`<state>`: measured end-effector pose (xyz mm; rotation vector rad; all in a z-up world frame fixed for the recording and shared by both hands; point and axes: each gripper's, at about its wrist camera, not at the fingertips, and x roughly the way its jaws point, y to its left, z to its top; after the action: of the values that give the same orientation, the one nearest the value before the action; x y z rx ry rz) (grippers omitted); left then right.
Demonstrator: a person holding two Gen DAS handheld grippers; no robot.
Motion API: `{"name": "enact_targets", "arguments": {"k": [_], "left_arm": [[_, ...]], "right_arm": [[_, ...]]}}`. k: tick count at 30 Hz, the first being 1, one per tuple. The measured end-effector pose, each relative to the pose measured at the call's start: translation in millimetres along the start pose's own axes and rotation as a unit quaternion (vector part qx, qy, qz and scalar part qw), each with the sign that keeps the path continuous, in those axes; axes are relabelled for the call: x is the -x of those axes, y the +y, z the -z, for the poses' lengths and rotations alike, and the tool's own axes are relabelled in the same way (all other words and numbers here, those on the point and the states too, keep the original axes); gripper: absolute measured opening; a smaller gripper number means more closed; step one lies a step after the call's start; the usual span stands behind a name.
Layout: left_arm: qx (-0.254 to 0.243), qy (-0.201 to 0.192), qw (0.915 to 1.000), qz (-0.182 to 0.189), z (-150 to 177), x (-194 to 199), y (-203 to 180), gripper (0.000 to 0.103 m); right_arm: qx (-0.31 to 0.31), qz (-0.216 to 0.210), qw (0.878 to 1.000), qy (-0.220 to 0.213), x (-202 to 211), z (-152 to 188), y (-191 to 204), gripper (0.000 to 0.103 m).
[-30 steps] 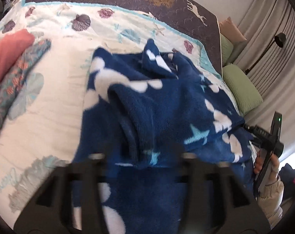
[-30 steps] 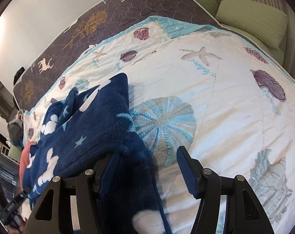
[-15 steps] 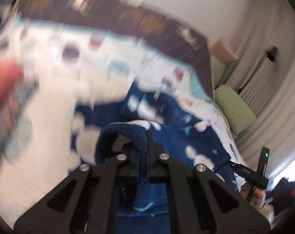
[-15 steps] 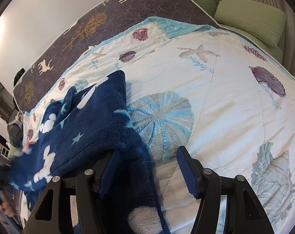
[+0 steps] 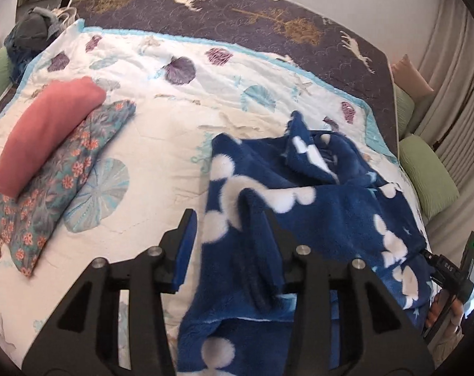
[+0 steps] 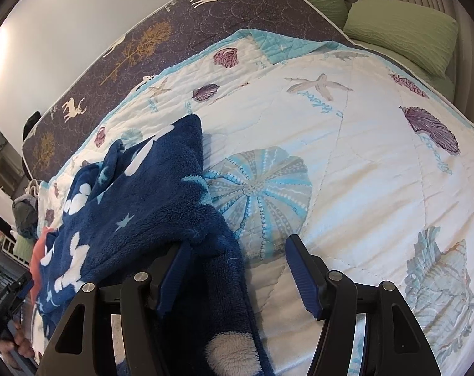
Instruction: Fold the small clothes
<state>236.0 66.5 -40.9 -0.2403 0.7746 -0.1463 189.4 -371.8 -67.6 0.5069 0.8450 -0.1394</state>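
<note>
A dark blue fleece garment with white blobs and pale stars lies rumpled on the shell-print quilt. My left gripper hovers over its near left edge with jaws opening. A raised fold of fleece stands between them and leans on the right finger, while the left pad is clear of it. In the right wrist view the same fleece runs under and past the left finger of my right gripper. That gripper is open, with its right pad over bare quilt.
A folded pink garment rests on a folded floral one at the quilt's left. Green pillows line the right side of the bed, seen too as green pillows. A dark deer-print cover lies at the head.
My left gripper shut on a fold of the blue fleece, lifted it in a blurred swing, and has now opened around it. The right gripper stayed where it was, still open.
</note>
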Motion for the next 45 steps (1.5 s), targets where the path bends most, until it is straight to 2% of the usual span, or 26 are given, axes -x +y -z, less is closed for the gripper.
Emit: {"name": "enact_targets", "arguments": {"k": [2, 5, 7, 9, 12, 13, 16, 18, 19, 21, 25, 29, 31, 34, 36, 38, 42, 45], "left_arm": [[-0.014, -0.01, 0.9997, 0.019, -2.3, 8.5, -9.7, 0.044], [-0.052, -0.022, 0.9971, 0.05, -4.0, 16.3, -35.5, 0.048], [-0.072, -0.026, 0.9953, 0.059, -5.4, 13.1, -49.6, 0.054], [-0.092, -0.015, 0.994, 0.058, -3.6, 0.0, -65.6, 0.054], [-0.094, 0.02, 0.9938, 0.057, 1.9, -25.1, -75.0, 0.054], [-0.092, 0.032, 0.994, 0.049, 5.0, -33.8, -75.1, 0.054], [-0.104, 0.067, 0.9923, -0.006, 16.3, -63.6, -63.4, 0.054], [-0.105, 0.063, 0.9923, 0.02, 21.2, -66.5, -53.6, 0.054], [-0.101, 0.059, 0.9927, 0.031, 21.9, -64.1, -49.5, 0.054], [-0.101, 0.056, 0.9927, 0.035, 22.5, -61.6, -47.0, 0.054], [-0.119, 0.048, 0.9916, 0.016, 25.4, -60.1, -54.7, 0.054], [-0.127, 0.027, 0.9915, -0.005, 26.9, -25.3, -55.4, 0.056], [-0.134, 0.009, 0.9909, -0.004, 30.7, -1.6, -49.8, 0.066], [-0.134, -0.012, 0.9909, -0.005, 43.6, 41.5, -32.5, 0.076], [-0.128, -0.005, 0.9918, -0.004, 54.1, 58.7, -22.9, 0.08], [-0.13, 0.004, 0.9915, -0.005, 72.2, 76.1, -15.2, 0.08], [-0.13, 0.009, 0.9913, -0.018, 100.4, 98.3, -5.2, 0.081], [-0.106, 0.021, 0.9941, -0.004, 122.6, 113.3, 5.1, 0.083]], "right_arm": [[-0.008, 0.003, 1.0, -0.006, 6.0, -1.0, -2.3, 0.065], [-0.017, 0.023, 0.998, -0.061, 39.1, -3.1, -3.8, 0.065], [0.011, 0.033, 0.994, -0.099, 61.7, -4.3, 8.0, 0.062], [0.058, 0.002, 0.992, -0.115, 76.7, -6.8, 31.5, 0.062], [0.102, -0.078, 0.989, -0.074, 66.4, -11.0, 66.5, 0.061], [0.109, -0.092, 0.988, -0.058, 55.5, -11.1, 77.3, 0.061], [0.141, -0.076, 0.987, -0.025, 18.3, -6.0, 92.4, 0.061], [0.154, -0.025, 0.988, 0.009, -18.7, 1.8, 84.2, 0.058], [0.145, -0.03, 0.989, 0.025, -29.9, 4.0, 74.3, 0.058], [0.115, -0.06, 0.991, 0.02, -28.0, 0.6, 62.1, 0.058], [0.155, -0.02, 0.988, 0.011, -31.8, 10.8, 74.9, 0.058], [0.161, -0.008, 0.987, 0.001, -16.4, 11.7, 80.5, 0.058], [0.151, -0.006, 0.988, -0.008, 5.9, 11.9, 77.9, 0.059], [0.163, -0.016, 0.986, -0.019, 50.1, 22.6, 67.4, 0.06], [0.186, -0.007, 0.982, -0.026, 75.8, 34.3, 59.8, 0.069], [0.204, 0.013, 0.978, -0.033, 100.3, 50.2, 51.1, 0.072], [0.205, 0.003, 0.978, -0.028, 134.5, 83.5, 28.4, 0.076], [0.185, 0.005, 0.982, -0.024, 150.8, 104.2, 8.3, 0.077]]}}
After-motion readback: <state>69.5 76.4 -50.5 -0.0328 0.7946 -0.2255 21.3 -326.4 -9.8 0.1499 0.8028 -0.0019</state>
